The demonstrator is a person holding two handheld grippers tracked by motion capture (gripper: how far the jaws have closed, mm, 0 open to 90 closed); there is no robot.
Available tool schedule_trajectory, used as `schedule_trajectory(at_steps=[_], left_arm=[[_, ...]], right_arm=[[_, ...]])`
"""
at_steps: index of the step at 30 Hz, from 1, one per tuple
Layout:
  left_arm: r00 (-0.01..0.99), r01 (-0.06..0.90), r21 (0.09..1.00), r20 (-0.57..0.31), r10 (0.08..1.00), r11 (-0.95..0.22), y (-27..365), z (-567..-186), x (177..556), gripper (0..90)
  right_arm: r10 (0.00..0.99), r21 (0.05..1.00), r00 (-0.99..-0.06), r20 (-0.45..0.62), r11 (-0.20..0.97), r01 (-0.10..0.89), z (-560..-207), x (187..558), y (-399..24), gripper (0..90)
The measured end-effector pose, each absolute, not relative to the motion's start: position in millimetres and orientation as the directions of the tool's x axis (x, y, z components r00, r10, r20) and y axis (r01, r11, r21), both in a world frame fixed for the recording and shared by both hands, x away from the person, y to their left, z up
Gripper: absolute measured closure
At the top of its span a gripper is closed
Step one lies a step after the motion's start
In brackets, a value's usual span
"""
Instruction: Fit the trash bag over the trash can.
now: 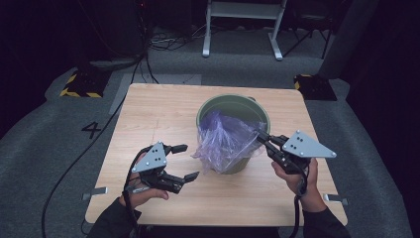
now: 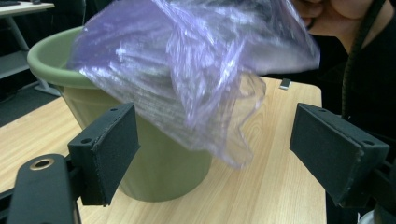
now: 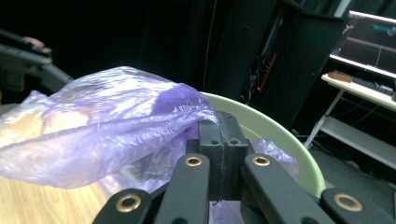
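Nearest the person, at about seven o'clock on the counter (image 1: pixel 163 106), the left gripper (image 1: pixel 187 161) hovers with its jaws wide and nothing between them, aimed at the loose flap of the purple plastic bag (image 1: pixel 225 139). At four o'clock the right gripper (image 1: pixel 262 138) has its jaws pinched tight on the bag's edge, just over the near rim of the green bucket (image 1: pixel 233 106). The bucket stands upright near the counter's centre, and the bag hangs half in and half over its near side.

The work looks like lining the bucket with the bag. To do it well, the left jaws should take the hanging edge at the bucket's eight o'clock side, catching one layer only. Then both grippers can draw the mouth apart and fold it over the rim, keeping the pull gentle so the thin film does not tear or tip the bucket.
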State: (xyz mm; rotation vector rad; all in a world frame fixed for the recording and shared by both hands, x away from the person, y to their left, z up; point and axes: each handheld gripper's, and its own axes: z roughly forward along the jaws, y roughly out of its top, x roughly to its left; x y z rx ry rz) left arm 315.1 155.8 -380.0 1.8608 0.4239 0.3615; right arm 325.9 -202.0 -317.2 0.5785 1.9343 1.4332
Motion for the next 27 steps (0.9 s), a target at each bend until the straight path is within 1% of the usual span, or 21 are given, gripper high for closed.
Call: schedule_trajectory(at_steps=[4, 7, 9, 11, 15, 17, 19, 20, 22, 23, 24, 25, 26, 27], left_arm=[[0.878, 0.131, 0.934, 0.047, 0.477, -0.333, 146, -387, 322, 15.3], [0.869, 0.148, 0.932, 0.037, 0.494, -0.33, 140, -388, 330, 16.2], [0.86, 0.168, 0.931, 0.022, 0.509, -0.324, 137, -387, 338, 21.0], [0.858, 0.17, 0.931, 0.022, 0.514, -0.324, 137, -385, 341, 21.6], [0.839, 0.181, 0.94, 0.006, 0.544, -0.289, 134, -377, 352, 27.3], [0.841, 0.176, 0.944, 0.003, 0.54, -0.279, 134, -375, 353, 25.8], [0.843, 0.162, 0.951, 0.004, 0.538, -0.262, 134, -371, 354, 21.8], [0.852, 0.143, 0.952, 0.02, 0.523, -0.269, 131, -368, 354, 21.4], [0.854, 0.139, 0.952, 0.023, 0.52, -0.271, 129, -366, 354, 22.2], [0.859, 0.128, 0.953, 0.032, 0.51, -0.276, 127, -363, 355, 26.0], [0.859, 0.123, 0.953, 0.037, 0.511, -0.276, 126, -361, 354, 33.5], [0.854, 0.104, 0.956, 0.055, 0.517, -0.273, 124, -357, 355, 44.1], [0.854, 0.104, 0.956, 0.055, 0.517, -0.273, 124, -357, 355, 48.8], [0.86, 0.109, 0.954, 0.05, 0.508, -0.278, 123, -355, 357, 48.8]], right_arm=[[0.713, 0.954, -0.665, -0.222, 0.3, 0.004, -319, 336, -207, 90.0], [0.719, 0.955, -0.662, -0.211, 0.297, 0.017, -321, 339, -208, 90.0], [0.724, 0.958, -0.664, -0.188, 0.284, 0.038, -323, 342, -211, 90.0], [0.726, 0.959, -0.663, -0.185, 0.281, 0.04, -323, 343, -212, 90.0], [0.721, 0.959, -0.671, -0.173, 0.278, 0.051, -325, 343, -215, 90.0], [0.72, 0.959, -0.672, -0.173, 0.28, 0.053, -325, 343, -216, 90.0], [0.722, 0.958, -0.67, -0.173, 0.282, 0.056, -326, 342, -217, 90.0], [0.724, 0.957, -0.669, -0.171, 0.285, 0.064, -328, 341, -219, 90.0], [0.723, 0.956, -0.669, -0.171, 0.287, 0.065, -328, 341, -219, 90.0], [0.722, 0.955, -0.671, -0.171, 0.289, 0.068, -328, 341, -220, 90.0], [0.712, 0.952, -0.682, -0.167, 0.296, 0.076, -329, 341, -221, 90.0], [0.712, 0.951, -0.681, -0.17, 0.3, 0.076, -330, 340, -221, 89.9], [0.712, 0.951, -0.681, -0.17, 0.3, 0.076, -330, 340, -221, 89.9], [0.71, 0.949, -0.683, -0.172, 0.304, 0.078, -331, 340, -222, 89.6]])
